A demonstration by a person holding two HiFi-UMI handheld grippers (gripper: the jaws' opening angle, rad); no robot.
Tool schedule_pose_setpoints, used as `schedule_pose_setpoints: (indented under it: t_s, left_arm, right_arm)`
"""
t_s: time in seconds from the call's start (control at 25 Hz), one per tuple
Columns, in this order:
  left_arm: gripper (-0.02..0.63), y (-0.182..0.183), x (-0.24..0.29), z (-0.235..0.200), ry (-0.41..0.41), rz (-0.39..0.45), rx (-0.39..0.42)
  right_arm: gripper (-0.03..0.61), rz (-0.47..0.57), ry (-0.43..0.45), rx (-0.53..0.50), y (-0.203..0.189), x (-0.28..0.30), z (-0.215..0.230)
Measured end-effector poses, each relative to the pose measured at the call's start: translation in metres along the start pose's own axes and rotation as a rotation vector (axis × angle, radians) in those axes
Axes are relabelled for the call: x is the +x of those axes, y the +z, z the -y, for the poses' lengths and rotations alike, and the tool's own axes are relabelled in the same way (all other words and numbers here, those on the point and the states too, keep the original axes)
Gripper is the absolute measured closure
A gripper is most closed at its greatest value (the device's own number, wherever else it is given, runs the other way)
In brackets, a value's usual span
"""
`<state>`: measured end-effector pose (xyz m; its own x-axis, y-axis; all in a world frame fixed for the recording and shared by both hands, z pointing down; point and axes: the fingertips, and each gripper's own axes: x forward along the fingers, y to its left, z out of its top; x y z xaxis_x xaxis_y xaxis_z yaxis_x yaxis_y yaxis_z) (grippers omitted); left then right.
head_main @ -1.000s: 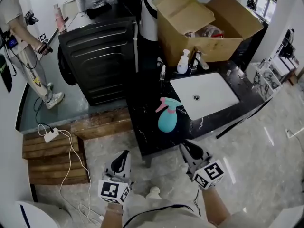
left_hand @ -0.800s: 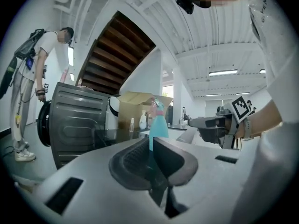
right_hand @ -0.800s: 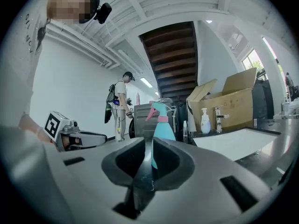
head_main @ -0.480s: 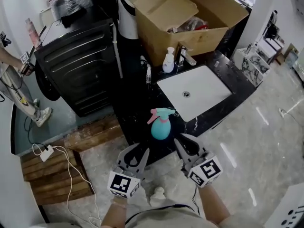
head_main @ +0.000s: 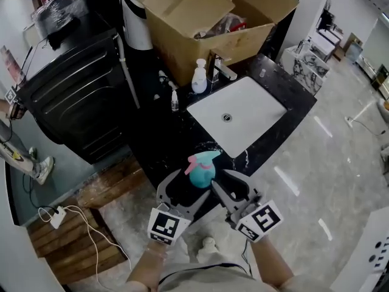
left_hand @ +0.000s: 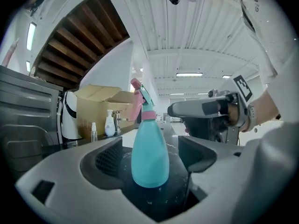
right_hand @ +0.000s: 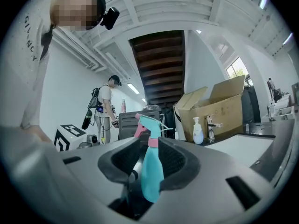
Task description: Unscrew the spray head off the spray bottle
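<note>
Since a second ago both moved up to the spray bottle: left gripper just popped wide open around it, right gripper eased half open, neither squeezing.

The scene is viewed steeply from above in the head view, well over the black marble worktop. The left gripper view and the right gripper view are set low, roughly level and close to the teal plastic spray bottle. That bottle and the brown cardboard box behind it are shared by all three views.
</note>
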<state>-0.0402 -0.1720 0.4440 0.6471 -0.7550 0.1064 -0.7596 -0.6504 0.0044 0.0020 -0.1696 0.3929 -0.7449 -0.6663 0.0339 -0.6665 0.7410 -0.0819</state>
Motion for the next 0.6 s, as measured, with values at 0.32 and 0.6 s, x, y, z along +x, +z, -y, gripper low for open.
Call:
schedule_pose_setpoints:
  t_s: [0.32,0.6]
  left_arm:
    - [0.244,-0.006,0.026,0.001,-0.086,-0.037,0.049]
    - [0.245,-0.013,0.034,-0.001,-0.128,-0.051,0.050]
  right_arm:
    - [0.386,-0.012,-0.048,0.044,0.010,0.024,-0.006]
    - [0.362,-0.052,-0.076,0.051,0.006,0.030,-0.011]
